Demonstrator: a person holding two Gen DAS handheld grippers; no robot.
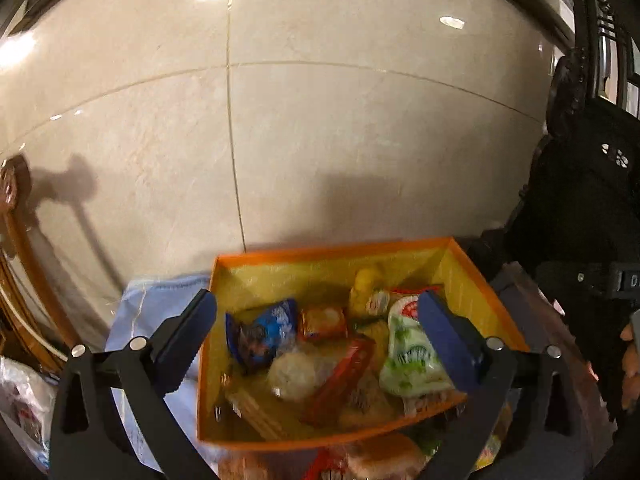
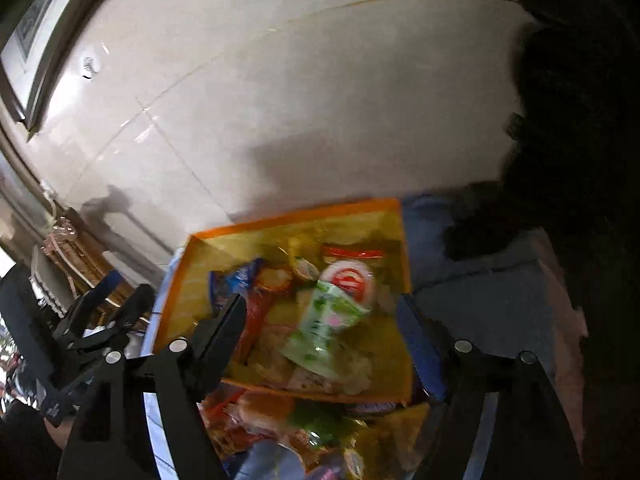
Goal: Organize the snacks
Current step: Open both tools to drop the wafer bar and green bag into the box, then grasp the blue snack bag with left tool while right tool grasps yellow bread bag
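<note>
1. Hovering over the orange box (image 1: 486, 280), we have both tools spread wide and holding nothing: the left tool (image 1: 320, 336) hangs above the box's contents, and the right tool (image 2: 324, 344) hangs above its near side.
2. Most snacks already sit inside the box: a blue packet (image 1: 264, 332) towards the left wall, a small orange packet (image 1: 322, 322) beside it, a red wrapper (image 1: 344, 380) in the middle, and a green-and-white packet (image 1: 408, 356) by the right wall.
3. A loose pile of snacks (image 2: 280, 424) lies outside, just against the box's near wall, on the near edge of the counter (image 2: 500, 300).
4. We judge the sorting to be well along, with the pile outside left to move.
5. The next move calls for lowering one tool onto a loose packet, closing on a firm edge, and lifting it over the near wall.
6. Crinkly wrappers may slip, so we would pinch a seam.
7. The box rests on a pale blue cloth (image 1: 136, 320) spread over the dark counter.
8. Beyond the far edge lies a glossy tiled floor (image 1: 320, 120), with wooden furniture (image 1: 16, 240) at the left; both views are motion-blurred.
</note>
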